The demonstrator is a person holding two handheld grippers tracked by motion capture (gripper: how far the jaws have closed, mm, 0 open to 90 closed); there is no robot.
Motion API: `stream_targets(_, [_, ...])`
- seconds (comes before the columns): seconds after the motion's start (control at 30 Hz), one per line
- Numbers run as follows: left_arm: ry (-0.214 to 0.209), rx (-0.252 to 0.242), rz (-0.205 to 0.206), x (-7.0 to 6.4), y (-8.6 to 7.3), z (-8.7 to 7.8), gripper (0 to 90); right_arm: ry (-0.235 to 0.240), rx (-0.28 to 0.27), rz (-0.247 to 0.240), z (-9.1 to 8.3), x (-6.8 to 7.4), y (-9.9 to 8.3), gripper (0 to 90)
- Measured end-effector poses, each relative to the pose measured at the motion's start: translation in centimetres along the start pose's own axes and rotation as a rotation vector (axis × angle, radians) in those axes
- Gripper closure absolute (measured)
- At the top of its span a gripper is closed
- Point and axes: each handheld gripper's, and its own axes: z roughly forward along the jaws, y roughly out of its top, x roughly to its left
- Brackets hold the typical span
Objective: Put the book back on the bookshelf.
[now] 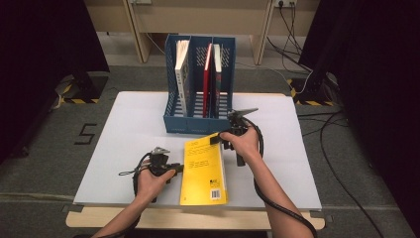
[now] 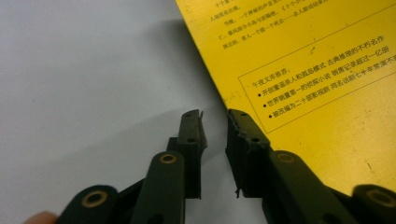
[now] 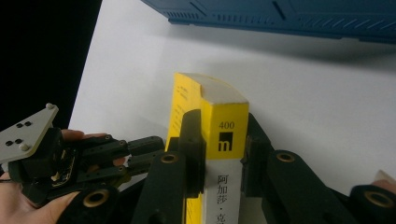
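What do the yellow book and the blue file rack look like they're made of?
Yellow book: likely a paperback with a smooth, slightly glossy card cover, which bows near the right gripper clamped on its spine. Blue file rack: probably moulded plastic, matte, with slotted walls.

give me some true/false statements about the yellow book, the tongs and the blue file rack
1. The right tongs are clamped on the spine of the yellow paperback book. True.
2. The left tongs are shut on the book's cover. False: they are open at the book's left edge, gripping nothing.
3. The blue plastic file rack stands at the far side of the white table top, behind the book. True.
4. The rack holds no books. False: several books stand upright in it, among them a red thin book.
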Motion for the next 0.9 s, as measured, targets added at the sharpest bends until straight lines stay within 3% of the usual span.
stream_targets(0.1, [0.008, -0.033, -0.009, 0.2, -0.3, -0.1, 69.6, -0.005, -0.011, -0.005, -0.4, 0.1, 0.0, 75.8])
stream_targets(0.37, [0.073, -0.124, 0.031, 1.0, -0.4, -1.1, 54.7, -0.031, -0.048, -0.023, -1.6, 0.8, 0.0, 75.9])
stream_targets(0.57, [0.099, -0.152, 0.032, 1.7, -0.7, -1.2, 46.3, -0.043, -0.069, -0.040, -2.4, 1.3, 0.2, 75.9])
stream_targets(0.7, [0.139, -0.184, 0.035, 2.0, -0.8, -1.4, 41.1, -0.050, -0.076, -0.044, -2.8, 1.4, 0.3, 75.9])
stream_targets(0.9, [0.166, -0.210, 0.038, 2.6, -0.7, -1.6, 40.0, -0.054, -0.093, -0.055, -3.3, 1.6, 0.4, 76.0])
